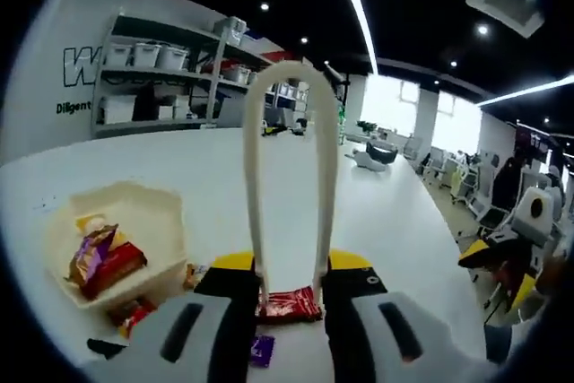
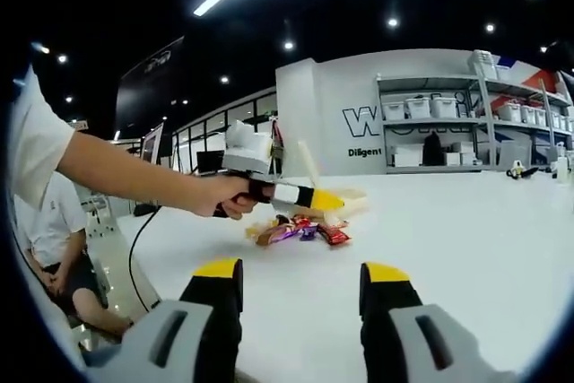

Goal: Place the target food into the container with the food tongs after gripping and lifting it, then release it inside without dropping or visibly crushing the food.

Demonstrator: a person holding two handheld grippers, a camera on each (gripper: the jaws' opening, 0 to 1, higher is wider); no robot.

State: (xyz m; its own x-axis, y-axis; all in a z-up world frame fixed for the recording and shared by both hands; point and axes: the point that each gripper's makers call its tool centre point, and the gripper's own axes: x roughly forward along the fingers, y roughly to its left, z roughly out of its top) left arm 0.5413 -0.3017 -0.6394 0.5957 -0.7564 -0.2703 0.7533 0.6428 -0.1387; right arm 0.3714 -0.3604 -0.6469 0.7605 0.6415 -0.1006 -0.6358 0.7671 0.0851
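**A:** How far along is it?

**B:** Partway, I'd judge. In the left gripper view the left claw (image 1: 289, 298) is clamped on the cream plastic food tongs (image 1: 289, 177), which arch up and away from between its jaws. Just ahead of the jaws, low between the tong arms, sits a red foil-wrapped snack bar (image 1: 289, 305). I can't tell whether the tong tips pinch it or it simply lies on the white bench (image 1: 395, 213).

**A:** And the container?

**B:** The cream hexagonal tray (image 1: 126, 239) sits to the left of that claw, near it. It already holds a red wrapped bar with a purple-and-orange wrapper (image 1: 100, 262) on top, so some food appears to be placed. More wrapped pieces lie on the bench beside the tray's near edge, and a small purple wrapper (image 1: 262, 349) shows below the jaws.

**A:** The other claw?

**B:** In the right gripper view the right claw (image 2: 301, 286) has its jaws wide apart, holding nothing, and hangs over bare bench. Well ahead of it a hand (image 2: 235, 196) holds the left claw above the loose heap of wrapped snacks (image 2: 300, 230).

**A:** What's left?

**B:** Likely lifting the red bar, carrying it left to the tray and letting go gently.
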